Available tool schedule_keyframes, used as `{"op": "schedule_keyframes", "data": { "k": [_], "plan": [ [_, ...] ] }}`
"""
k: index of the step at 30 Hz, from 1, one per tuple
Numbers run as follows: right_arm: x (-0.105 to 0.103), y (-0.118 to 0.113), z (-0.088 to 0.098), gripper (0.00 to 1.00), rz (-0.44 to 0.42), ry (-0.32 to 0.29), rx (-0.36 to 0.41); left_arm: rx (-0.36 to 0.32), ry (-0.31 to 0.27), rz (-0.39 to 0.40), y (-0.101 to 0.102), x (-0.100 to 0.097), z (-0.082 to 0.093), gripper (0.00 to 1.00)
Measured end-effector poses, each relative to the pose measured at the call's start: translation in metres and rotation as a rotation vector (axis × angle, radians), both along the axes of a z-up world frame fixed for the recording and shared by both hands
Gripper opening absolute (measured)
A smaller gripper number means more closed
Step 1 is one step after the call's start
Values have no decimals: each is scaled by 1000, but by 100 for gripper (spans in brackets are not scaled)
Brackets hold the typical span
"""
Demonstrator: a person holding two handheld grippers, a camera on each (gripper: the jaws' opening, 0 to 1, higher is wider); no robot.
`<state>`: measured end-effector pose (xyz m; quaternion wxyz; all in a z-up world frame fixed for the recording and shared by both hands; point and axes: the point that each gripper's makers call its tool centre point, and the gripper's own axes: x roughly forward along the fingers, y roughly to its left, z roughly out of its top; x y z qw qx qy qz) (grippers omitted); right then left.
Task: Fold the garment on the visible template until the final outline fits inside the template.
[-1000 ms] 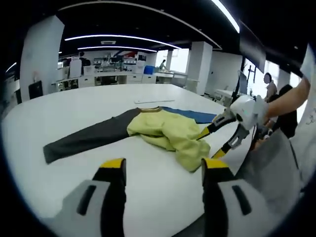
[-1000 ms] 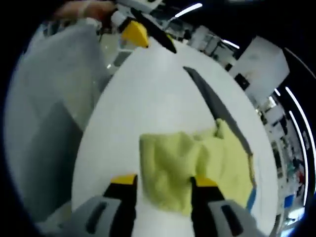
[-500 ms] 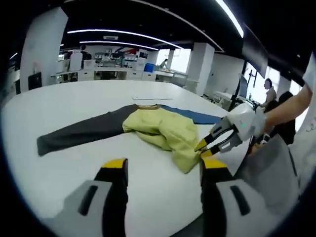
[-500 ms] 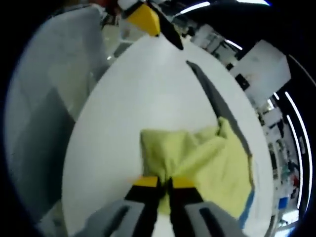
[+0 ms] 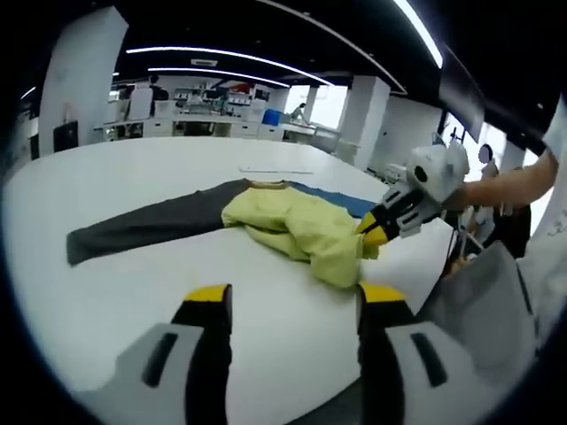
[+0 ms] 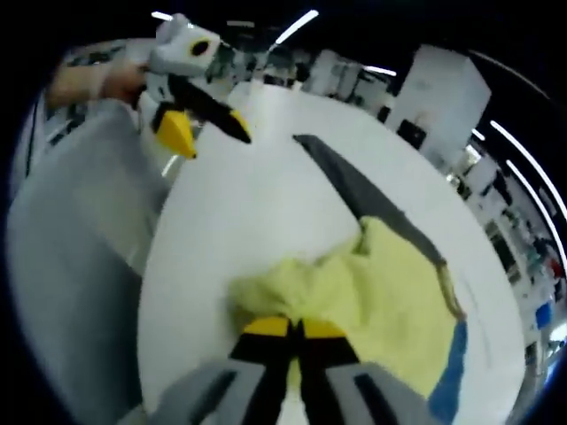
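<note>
the garment lies on the table, its sleeve stretched away from the right gripper, the left gripper just short of it.

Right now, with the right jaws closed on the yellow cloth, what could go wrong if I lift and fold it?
1. The right gripper pinches a bunched edge of the yellow garment; the fold may come out crooked.
2. The left gripper is open and off the cloth, so the garment may slide across the white table.
3. The dark sleeve lies stretched far out and may drag behind.
</note>
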<state>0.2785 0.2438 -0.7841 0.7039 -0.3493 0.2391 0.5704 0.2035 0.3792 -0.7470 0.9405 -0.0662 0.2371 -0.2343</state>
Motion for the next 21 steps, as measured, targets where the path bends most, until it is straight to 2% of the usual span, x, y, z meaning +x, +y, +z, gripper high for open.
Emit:
{"op": "schedule_keyframes", "data": {
  "k": [2, 8, 12, 15, 17, 21],
  "plan": [
    [4, 6, 17, 0, -23, 26, 45, -2, 2, -2, -3, -1, 0, 52],
    [38, 18, 60, 0, -32, 7, 98, 0, 8, -6, -3, 0, -1, 52],
    [62, 26, 76, 0, -73, 21, 148, 1, 10, -6, -3, 1, -2, 51],
    [73, 29, 80, 0, -105, 26, 165, 1, 15, -6, -3, 2, -2, 51],
    [85, 30, 76, 0, -142, 49, 175, 4, 21, -6, -4, 3, -4, 50],
    [107, 28, 59, 0, -196, 53, 146, 6, 32, -12, -6, 5, -7, 49]
  ]
}}
